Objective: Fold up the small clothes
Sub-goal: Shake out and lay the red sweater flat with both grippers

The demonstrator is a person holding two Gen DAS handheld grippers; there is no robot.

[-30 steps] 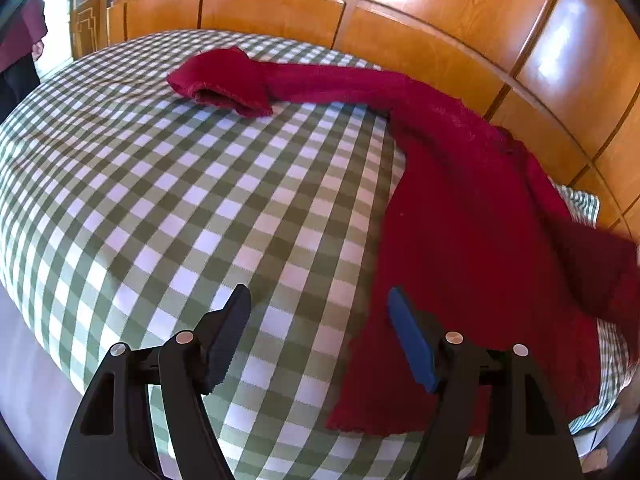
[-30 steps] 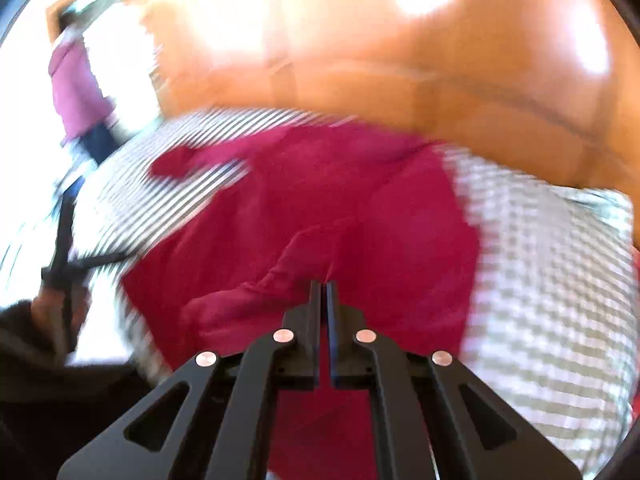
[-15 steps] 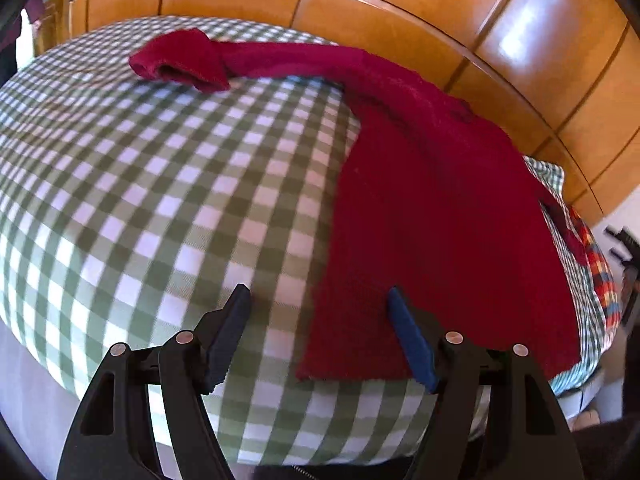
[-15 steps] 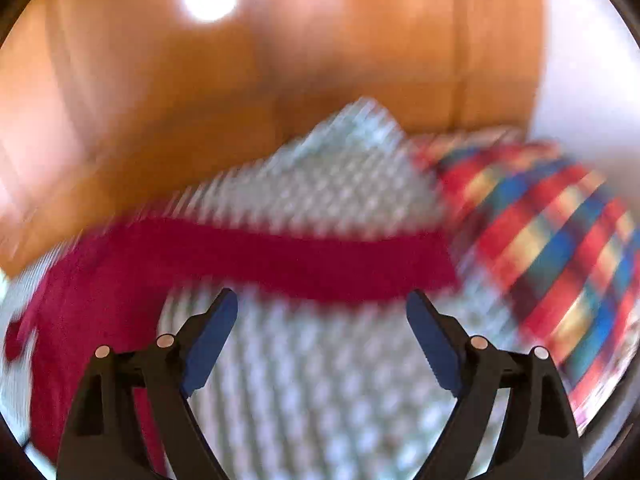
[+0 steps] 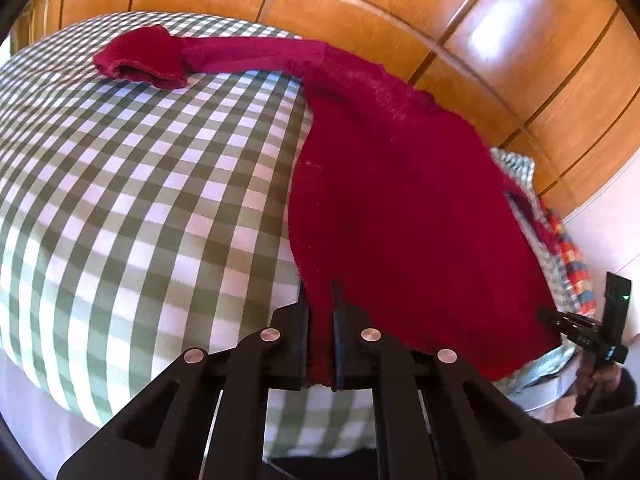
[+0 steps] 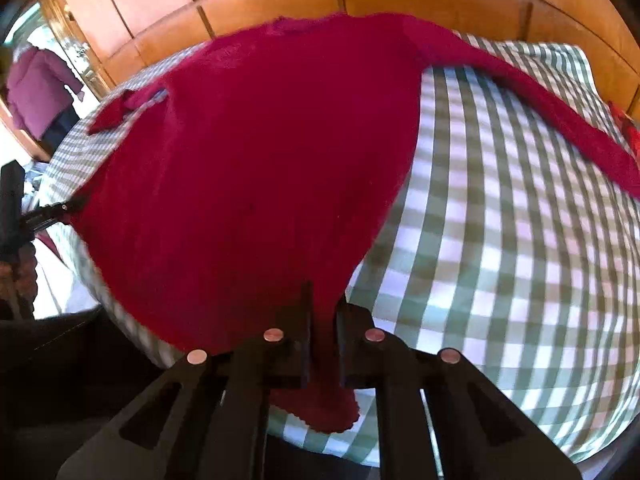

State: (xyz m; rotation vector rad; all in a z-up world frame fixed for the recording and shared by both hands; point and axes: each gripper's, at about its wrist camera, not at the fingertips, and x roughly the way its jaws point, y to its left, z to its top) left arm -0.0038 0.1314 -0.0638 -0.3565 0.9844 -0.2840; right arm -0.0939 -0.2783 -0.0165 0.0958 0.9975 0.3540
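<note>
**Inspector:** Wood panelling point(image 5: 360, 20) backs a bed point(image 5: 120, 200) under a green-and-white checked cover. Where does the garment lie?

**Assistant:** Spread flat on the bed. Its left sleeve point(image 5: 224, 54) runs out to the far left, cuff open. The red sweater point(image 5: 400, 200) body sits at centre, the right sleeve point(image 6: 560, 120) trails off to the far right.

**Inspector:** Grippers?

**Assistant:** Left gripper point(image 5: 322, 344) is closing, the near-left hem corner pinched between its jaws. Right gripper point(image 6: 322, 344) is likewise closing on the near-right hem corner.

**Inspector:** Reason for that hold?

**Assistant:** I judge both bottom corners are taken so the hem can be carried evenly toward the collar, keeping the fold square.

**Inspector:** Other items?

**Assistant:** A multicoloured plaid cloth point(image 5: 572, 256) lies at the bed's right edge.
</note>
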